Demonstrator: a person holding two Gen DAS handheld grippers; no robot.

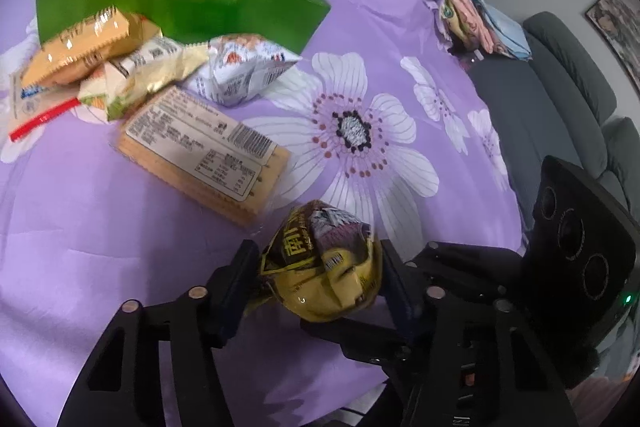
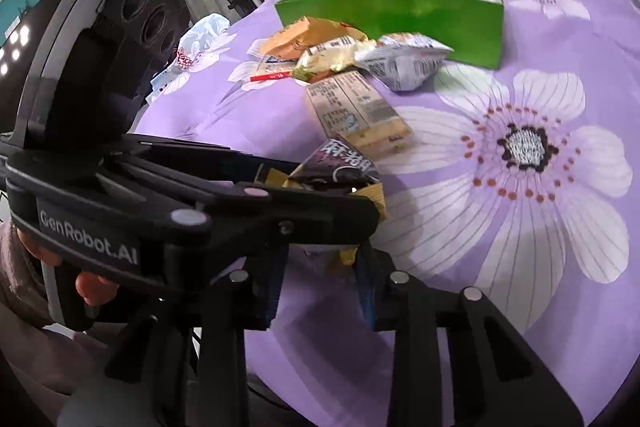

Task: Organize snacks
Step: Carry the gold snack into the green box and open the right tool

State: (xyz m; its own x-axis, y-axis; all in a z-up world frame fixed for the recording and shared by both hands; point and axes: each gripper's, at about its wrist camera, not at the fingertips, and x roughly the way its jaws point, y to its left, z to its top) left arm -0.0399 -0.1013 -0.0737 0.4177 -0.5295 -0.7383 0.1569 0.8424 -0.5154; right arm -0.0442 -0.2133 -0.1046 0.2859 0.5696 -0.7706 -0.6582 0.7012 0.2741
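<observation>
My left gripper [image 1: 318, 267] is shut on a yellow-and-dark snack packet [image 1: 324, 267] and holds it above the purple flowered cloth [image 1: 120, 247]. The same packet [image 2: 340, 171] shows in the right wrist view, clamped by the left gripper [image 2: 352, 203]. A green box [image 1: 180, 3] stands open at the far left; it also shows in the right wrist view [image 2: 400, 23]. Several snack packets [image 1: 120, 67] lie heaped in front of it, with a flat cracker pack [image 1: 204, 151] nearer. My right gripper [image 2: 320, 291] is open and empty, just below the left one.
A grey sofa [image 1: 560, 99] with folded clothes [image 1: 468, 11] lies beyond the cloth's right edge. A white plastic bag [image 2: 200, 39] sits at the cloth's left edge in the right wrist view. A white-blue packet [image 1: 248, 71] lies by the box's near corner.
</observation>
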